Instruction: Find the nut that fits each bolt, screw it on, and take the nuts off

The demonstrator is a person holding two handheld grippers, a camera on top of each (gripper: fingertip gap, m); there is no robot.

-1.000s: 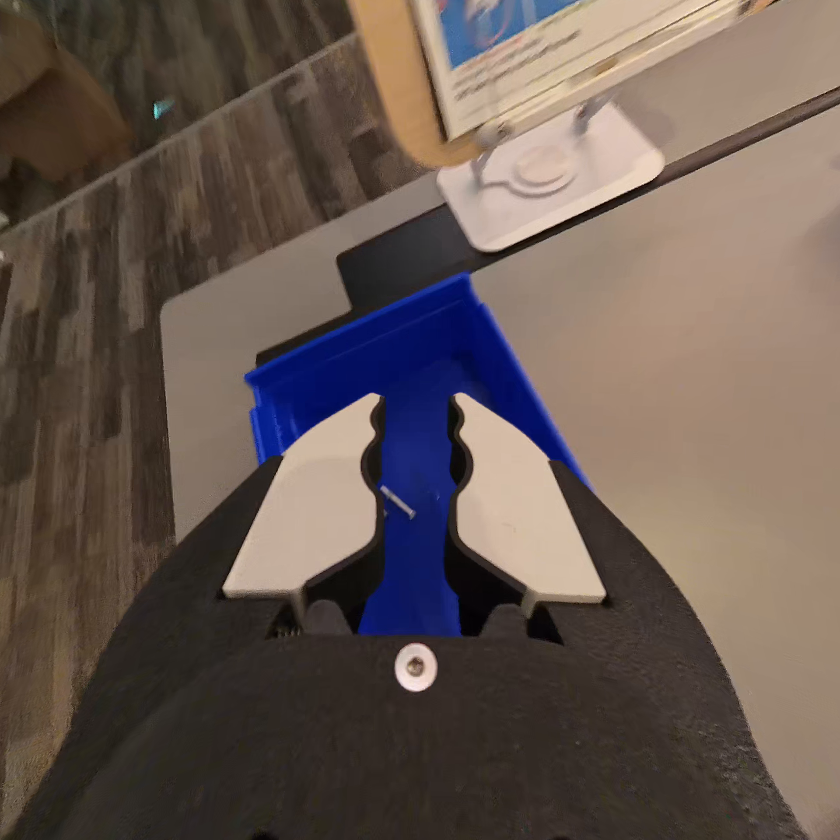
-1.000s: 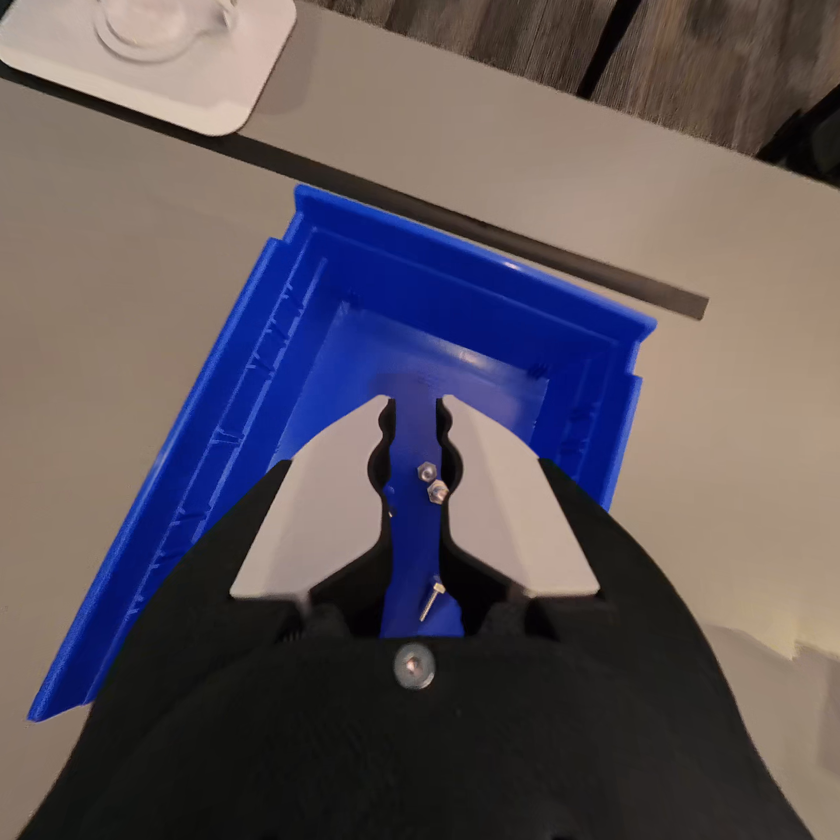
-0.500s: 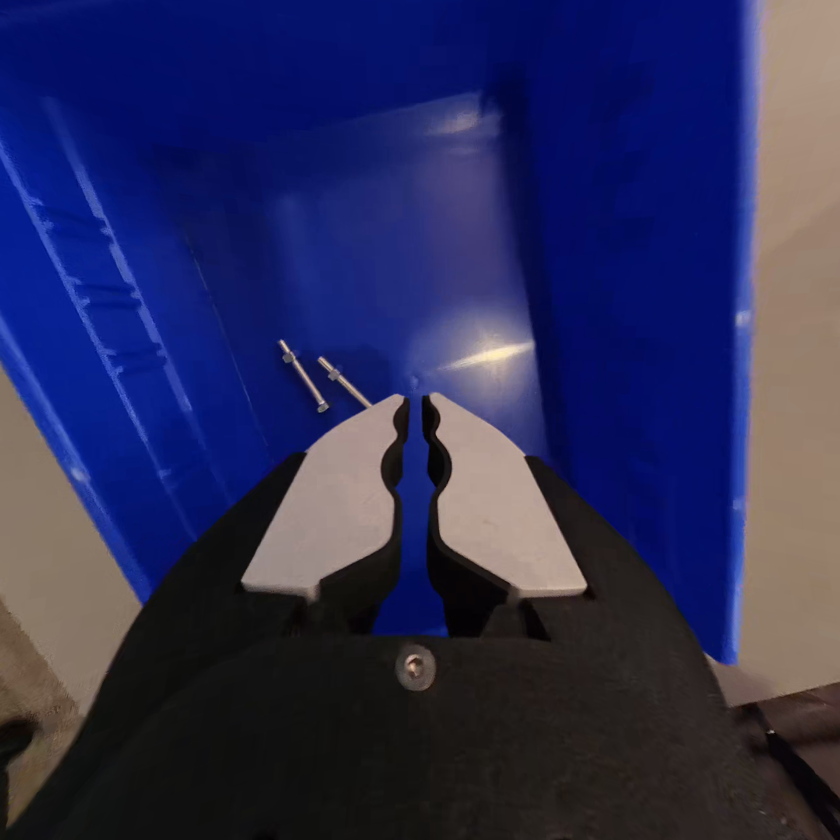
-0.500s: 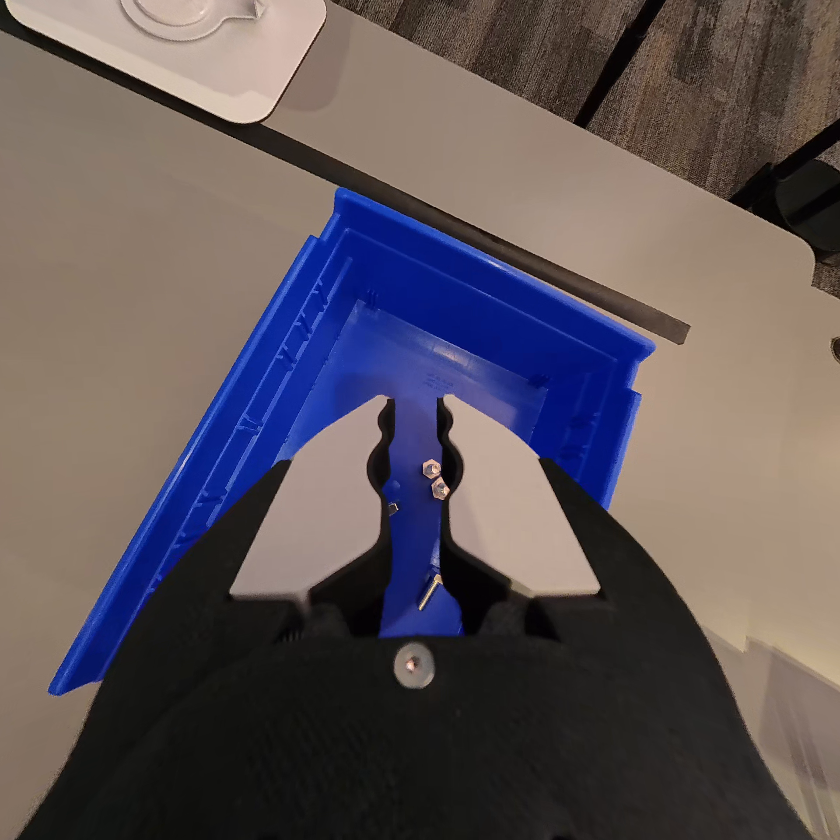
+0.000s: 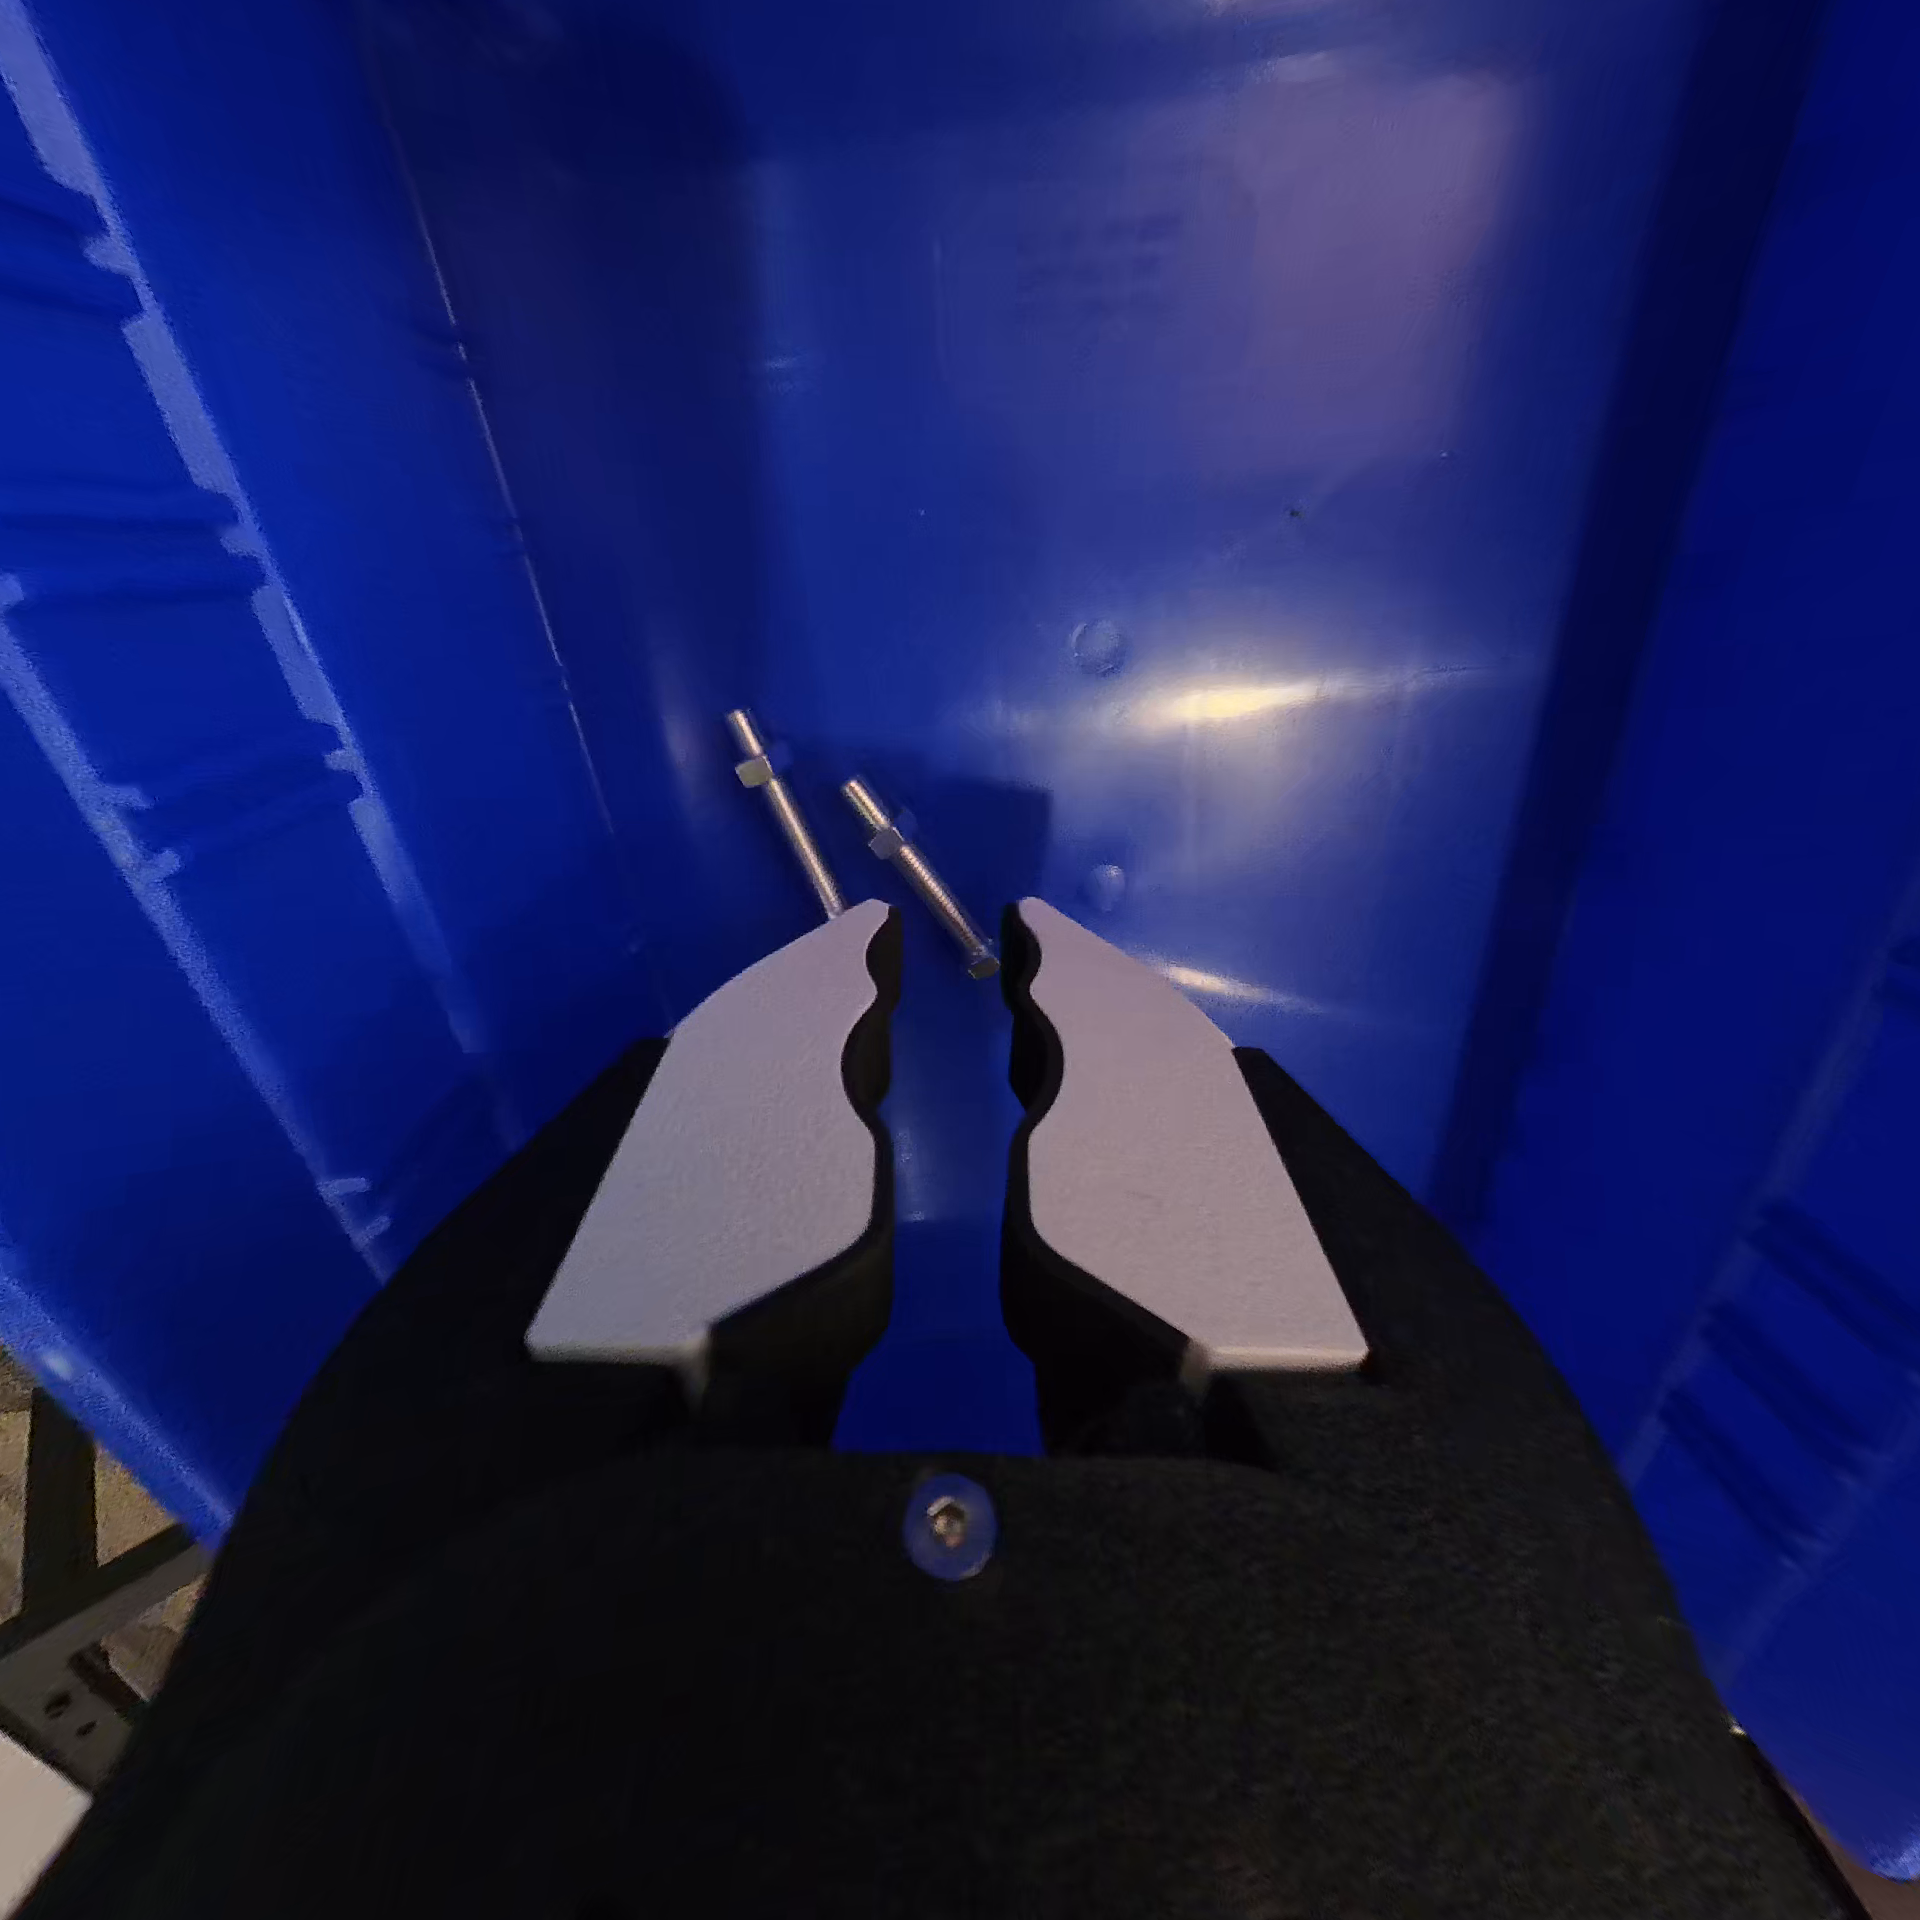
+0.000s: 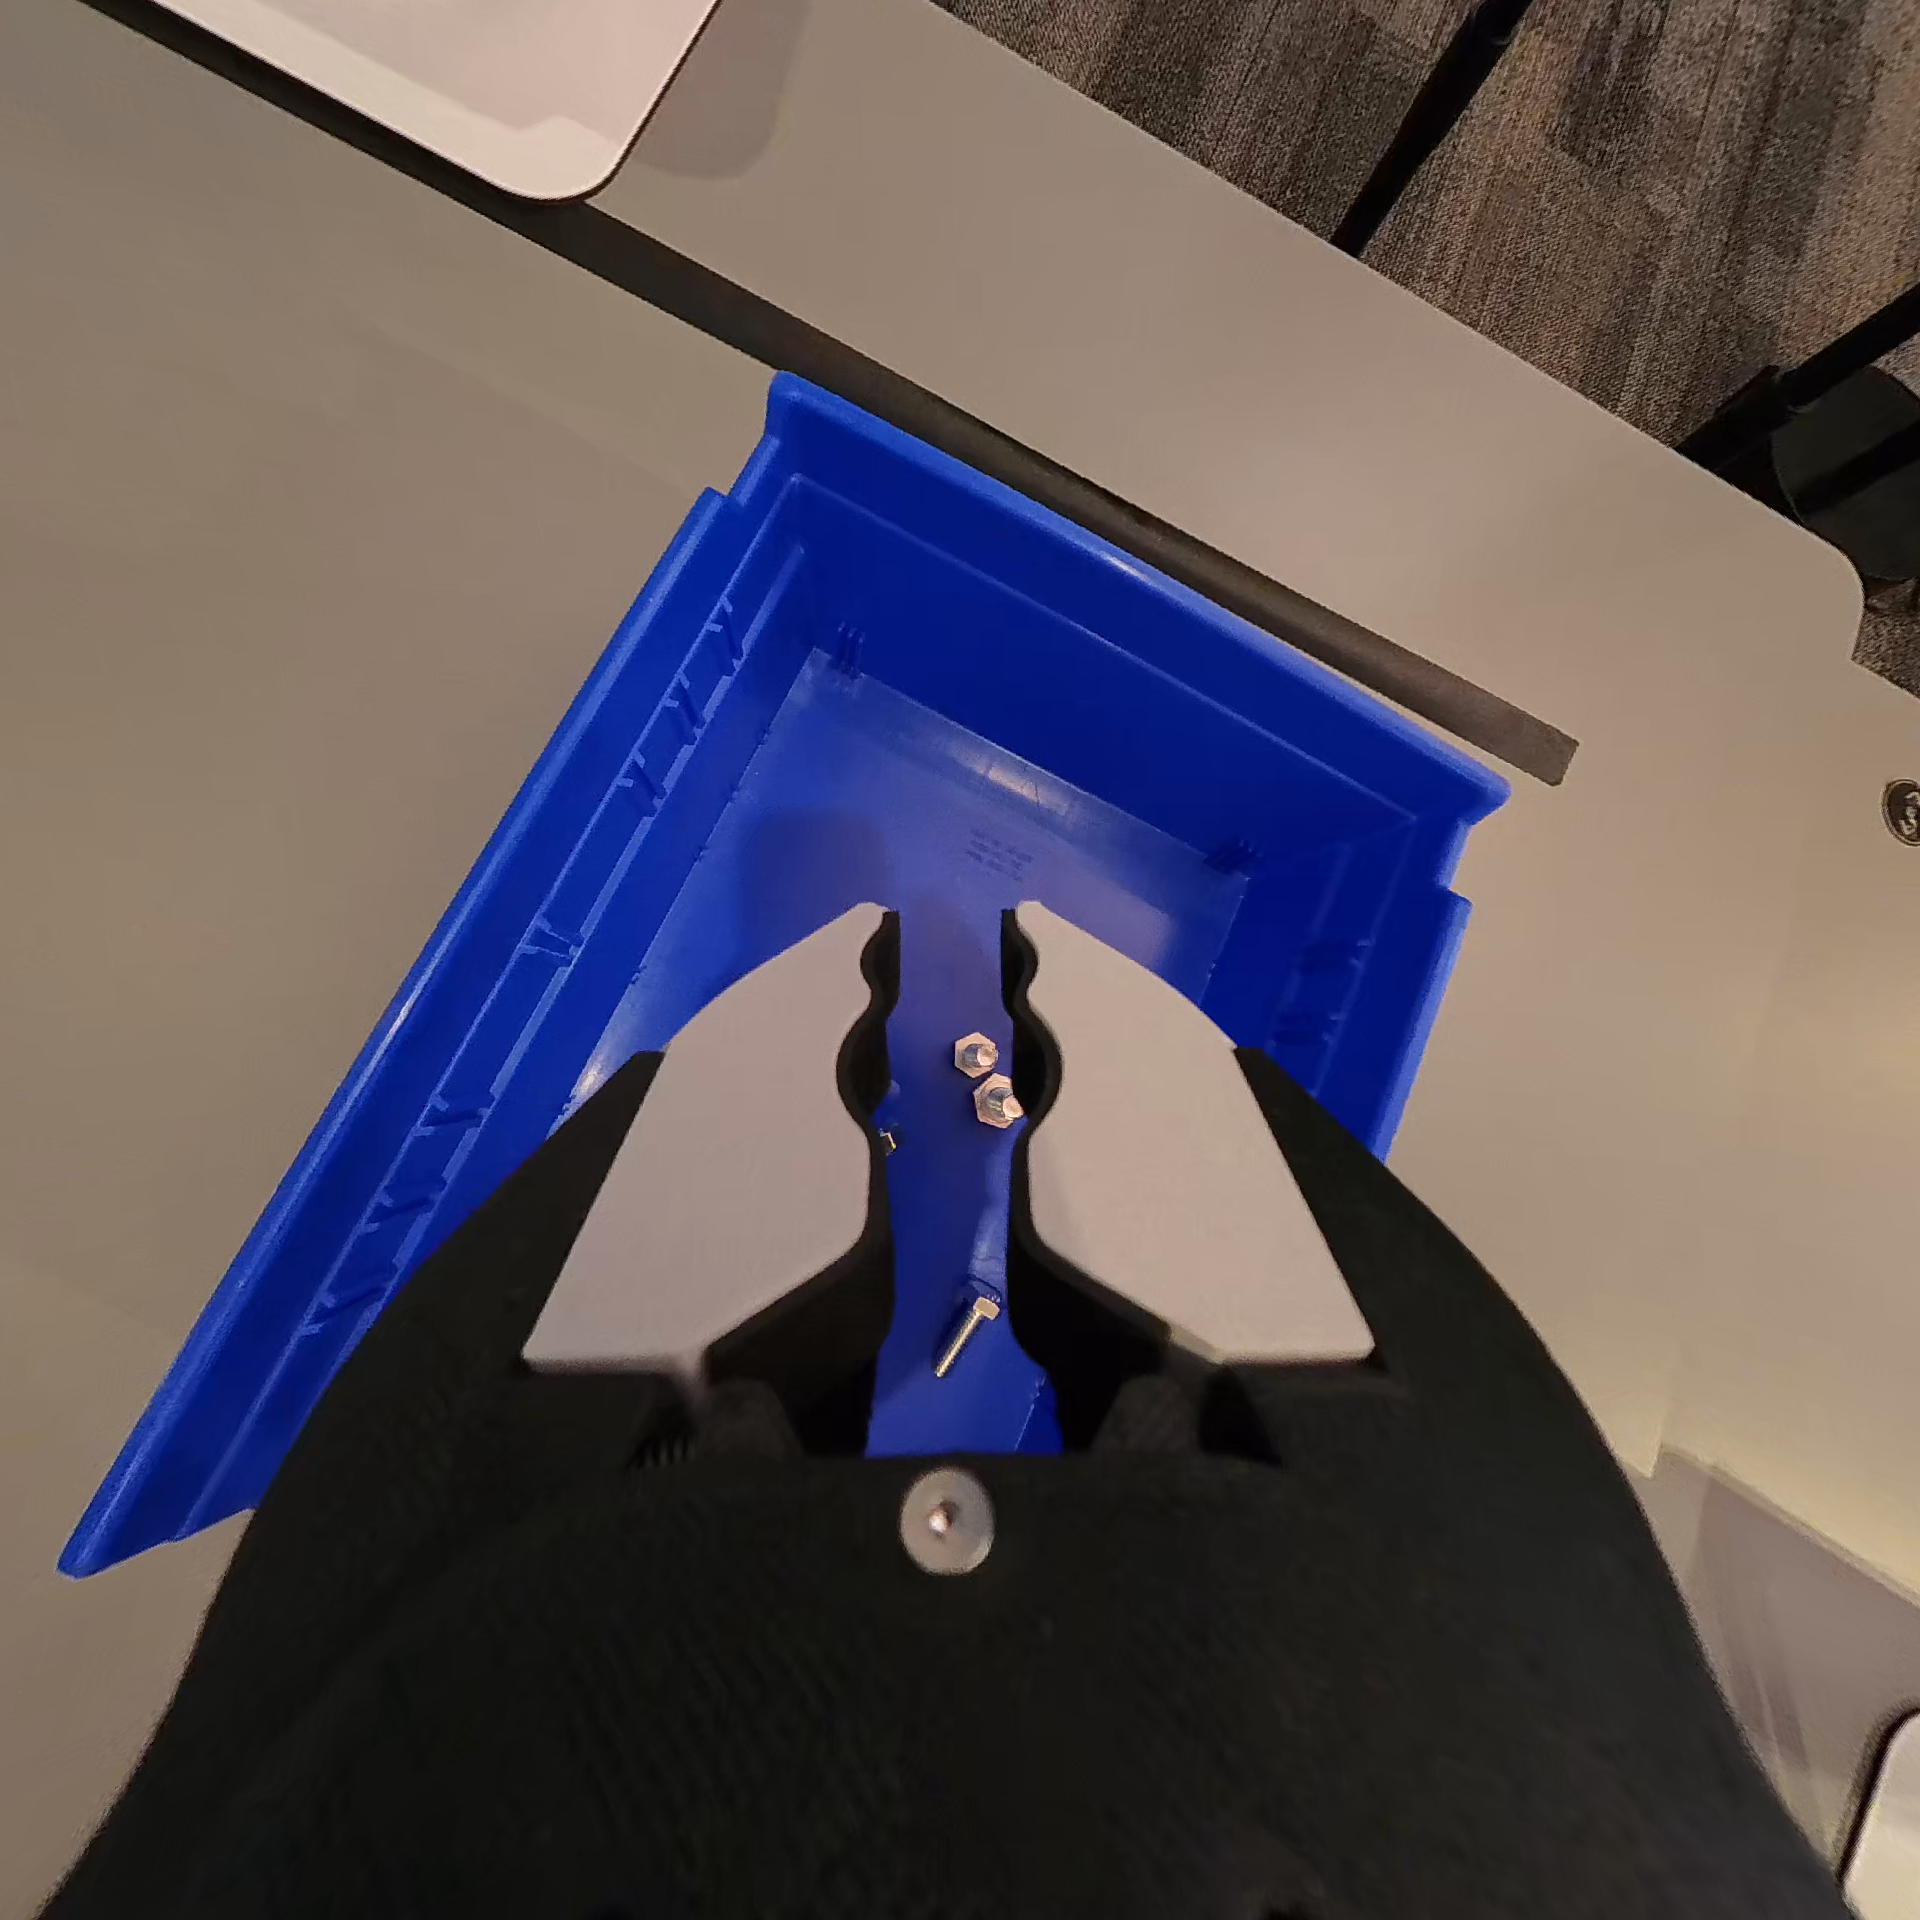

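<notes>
My left gripper (image 5: 948, 914) is open and empty, low inside a blue bin (image 5: 312, 727). Two thin silver bolts lie on the bin floor just ahead of it, each with a small nut threaded near its far end. The right bolt (image 5: 920, 881) has its head between my fingertips. The left bolt (image 5: 787, 816) runs under my left fingertip (image 5: 852, 925). My right gripper (image 6: 948, 914) is open and empty, held above the same blue bin (image 6: 582, 935). Two hex nuts (image 6: 985, 1078) and a short bolt (image 6: 964, 1335) lie on the bin floor below it.
The bin stands on a grey table (image 6: 260, 520) beside a black strip (image 6: 1039, 457). A white stand base (image 6: 468, 73) sits at the far left. Carpet floor and a dark chair base (image 6: 1839, 457) lie beyond the table's far edge. Left tips to right tips: about 60 cm.
My left gripper dropped from above the bin down into it, closed in on the two thin bolts and opened a little wider. My right gripper rose slightly and stayed open over the bin.
</notes>
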